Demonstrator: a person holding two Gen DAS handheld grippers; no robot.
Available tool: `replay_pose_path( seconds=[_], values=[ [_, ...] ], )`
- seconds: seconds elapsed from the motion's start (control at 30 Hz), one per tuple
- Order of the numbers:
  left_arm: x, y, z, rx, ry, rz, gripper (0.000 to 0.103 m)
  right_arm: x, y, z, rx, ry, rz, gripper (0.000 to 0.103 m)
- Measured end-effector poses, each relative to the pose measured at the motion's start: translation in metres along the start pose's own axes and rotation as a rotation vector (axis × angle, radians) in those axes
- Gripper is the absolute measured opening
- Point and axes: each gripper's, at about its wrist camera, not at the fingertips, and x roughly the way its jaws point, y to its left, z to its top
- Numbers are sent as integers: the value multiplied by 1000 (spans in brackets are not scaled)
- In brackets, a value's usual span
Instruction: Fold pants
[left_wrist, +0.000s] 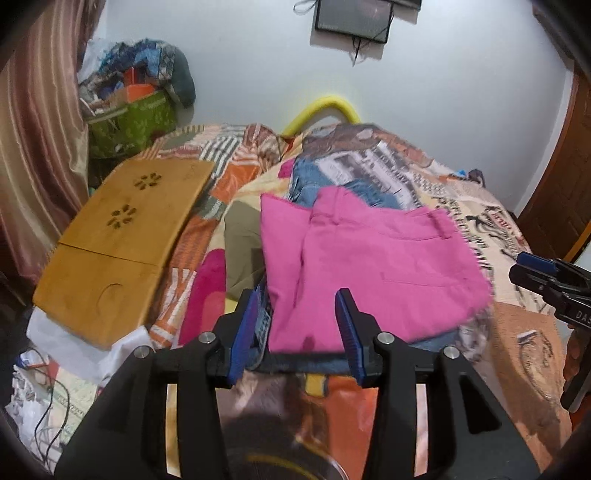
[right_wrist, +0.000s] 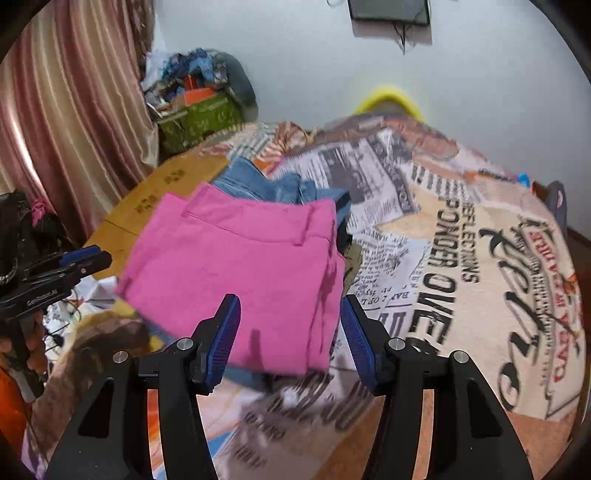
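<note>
Lying folded on a pile of clothes, pink pants (left_wrist: 369, 266) top the printed bedspread (right_wrist: 461, 258).

Both hand-held tools hover over the near edge: the left gripper (left_wrist: 301, 332) and right gripper (right_wrist: 290, 339) each stand with blue pads spread wide, holding nothing. Blue denim (right_wrist: 266, 186) shows beneath the pink, and a wooden lap desk (left_wrist: 122, 236) sits beside the pile, toward the curtain (right_wrist: 74, 110).

Before me: bed with newspaper-print blanket (right_wrist: 443, 236). Wooden lap tray (left_wrist: 122, 236) at its left edge. Green box (left_wrist: 131, 123) full of clutter beside striped curtain (left_wrist: 33, 147). Dark frame (left_wrist: 352, 16) on wall.
</note>
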Motion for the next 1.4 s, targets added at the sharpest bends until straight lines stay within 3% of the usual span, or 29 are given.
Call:
replay_pose_path(
  seconds=[0.23, 0.33, 0.53, 0.73, 1.07, 1.4],
  values=[
    [-101, -28, -13, 29, -122, -33, 44, -87, 26, -8, -17, -140, 11, 52],
    [-148, -42, -20, 45, -196, -38, 50, -133, 38, -14, -25, -221, 26, 52],
    [-242, -72, -37, 78, -357, -55, 52, -201, 55, -27, -30, -350, 48, 52],
    [-308, -93, -64, 84, -470, -68, 57, -264, 74, -54, -42, -488, 55, 52],
    [-366, -116, -106, 101, -593, -67, 78, -309, 101, -86, -91, -616, 33, 53],
    [-374, -119, -121, 92, -605, -69, 100, -320, 111, -104, -93, -669, -10, 85]
  ],
)
